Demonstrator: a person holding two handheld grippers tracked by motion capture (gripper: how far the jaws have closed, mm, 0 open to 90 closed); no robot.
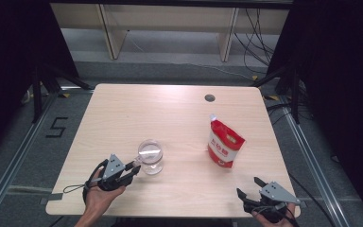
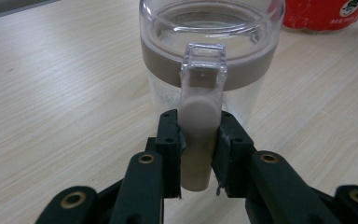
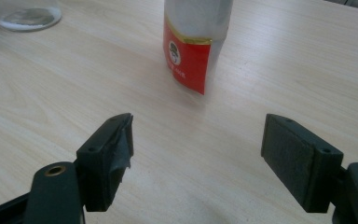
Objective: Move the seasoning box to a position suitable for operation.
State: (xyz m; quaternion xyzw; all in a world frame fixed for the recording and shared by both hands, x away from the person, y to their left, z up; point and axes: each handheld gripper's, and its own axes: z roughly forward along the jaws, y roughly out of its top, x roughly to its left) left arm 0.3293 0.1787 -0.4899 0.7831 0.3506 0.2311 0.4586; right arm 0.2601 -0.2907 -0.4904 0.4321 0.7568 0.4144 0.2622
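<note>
Up high, the wooden table (image 1: 123,118) shows a clear jug (image 1: 151,156) standing upright left of the middle, well in from every edge, with bare wood open behind it and to its left. Its handle sticks out toward the person, and the left gripper (image 1: 133,171) closes on that handle from the near-left side. A red pouch (image 1: 224,143) stands well apart to the right, leaning a little, and the right gripper (image 1: 249,186) hovers near the table's front right corner with its jaws spread and nothing in them. A small round hole (image 1: 210,98) sits near the far edge. Next, the left gripper view looks along the left gripper (image 2: 198,140): both pads press the sides of the pale handle (image 2: 199,135), which runs straight up and down between them, and the jug (image 2: 211,51) rises behind with a tan band below its clear rim. The pouch (image 2: 326,14) shows just past it at the upper right. Lastly, the right gripper view has the right gripper (image 3: 198,154) wide open over bare wood, the pouch (image 3: 191,51) upright ahead of the gap, and the jug's base (image 3: 25,16) far off at the upper left.
</note>
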